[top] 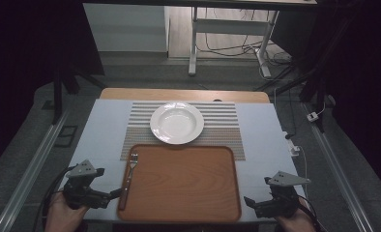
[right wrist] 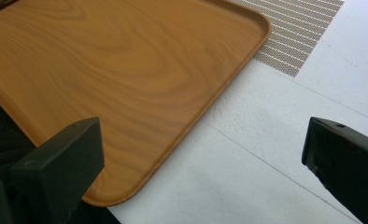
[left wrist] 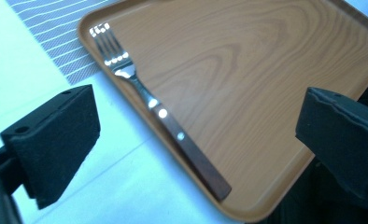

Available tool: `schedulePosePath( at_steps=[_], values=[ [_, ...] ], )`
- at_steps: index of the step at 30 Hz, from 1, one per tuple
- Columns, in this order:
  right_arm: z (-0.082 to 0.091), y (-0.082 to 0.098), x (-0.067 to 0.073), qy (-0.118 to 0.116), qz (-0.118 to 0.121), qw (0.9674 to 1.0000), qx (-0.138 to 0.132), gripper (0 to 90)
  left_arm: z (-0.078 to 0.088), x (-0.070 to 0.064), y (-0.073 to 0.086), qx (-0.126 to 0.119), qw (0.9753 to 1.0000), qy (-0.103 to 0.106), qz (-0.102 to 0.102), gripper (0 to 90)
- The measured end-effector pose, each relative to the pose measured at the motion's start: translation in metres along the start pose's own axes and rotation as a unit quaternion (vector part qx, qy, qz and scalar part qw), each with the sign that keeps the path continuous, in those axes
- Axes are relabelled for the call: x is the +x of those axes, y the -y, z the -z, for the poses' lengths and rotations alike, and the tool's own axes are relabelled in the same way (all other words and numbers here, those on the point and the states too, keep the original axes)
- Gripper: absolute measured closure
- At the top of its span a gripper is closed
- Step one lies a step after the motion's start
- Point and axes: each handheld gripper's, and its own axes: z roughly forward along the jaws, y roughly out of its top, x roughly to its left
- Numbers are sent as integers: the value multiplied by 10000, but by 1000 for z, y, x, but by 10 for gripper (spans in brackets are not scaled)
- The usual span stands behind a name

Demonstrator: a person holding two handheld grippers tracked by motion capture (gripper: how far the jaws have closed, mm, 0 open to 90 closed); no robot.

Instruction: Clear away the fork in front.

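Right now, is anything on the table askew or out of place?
Mostly tidy. The fork lies along the left edge of the wooden tray, slightly slanted, its handle end by the rim. The white plate sits empty on the striped mat. Nothing looks spilled or damaged.

Your high view was dim with black corners; overhead light glared off the fork (left wrist: 159, 112), and your near fingers (left wrist: 56, 140) blurred.
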Motion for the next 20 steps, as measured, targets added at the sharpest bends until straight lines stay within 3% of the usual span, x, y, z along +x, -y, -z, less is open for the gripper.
schedulePosePath(
  at_steps=[10,20],
  values=[
    [0,0,-2,-28,-93,10000,-22,0,15,3,23,15,9998,-77,173,0],
    [-1,0,-2,-24,-109,9999,40,0,17,4,26,187,9993,-105,294,0]
  ],
)
